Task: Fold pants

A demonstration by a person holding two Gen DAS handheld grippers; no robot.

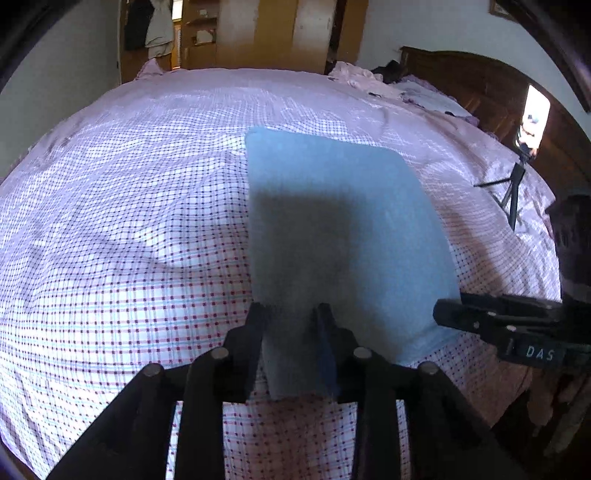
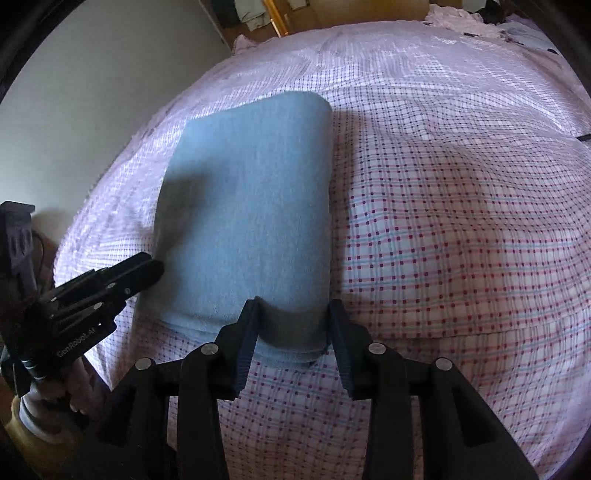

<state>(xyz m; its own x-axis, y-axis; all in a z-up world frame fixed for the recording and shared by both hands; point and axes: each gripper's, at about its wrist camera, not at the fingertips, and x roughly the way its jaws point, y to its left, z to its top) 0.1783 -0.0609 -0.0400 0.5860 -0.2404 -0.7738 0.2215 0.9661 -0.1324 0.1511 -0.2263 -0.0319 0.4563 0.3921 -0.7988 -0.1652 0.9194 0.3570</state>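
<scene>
Light blue pants (image 1: 343, 221) lie folded into a flat rectangle on the checked bedsheet (image 1: 129, 258), also seen in the right wrist view (image 2: 251, 206). My left gripper (image 1: 291, 314) has its fingers around the near left corner of the pants, with cloth between them. My right gripper (image 2: 291, 310) straddles the near right corner, fingers apart, cloth between them. Each gripper shows in the other's view, the right one (image 1: 480, 317) and the left one (image 2: 122, 277), at the pants' near edge.
The bed fills both views. A phone on a small tripod (image 1: 517, 177) stands on the bed at the right by the dark wooden headboard (image 1: 480, 85). Crumpled pink bedding (image 1: 358, 77) lies at the far end. A wooden wardrobe (image 1: 266, 33) stands behind.
</scene>
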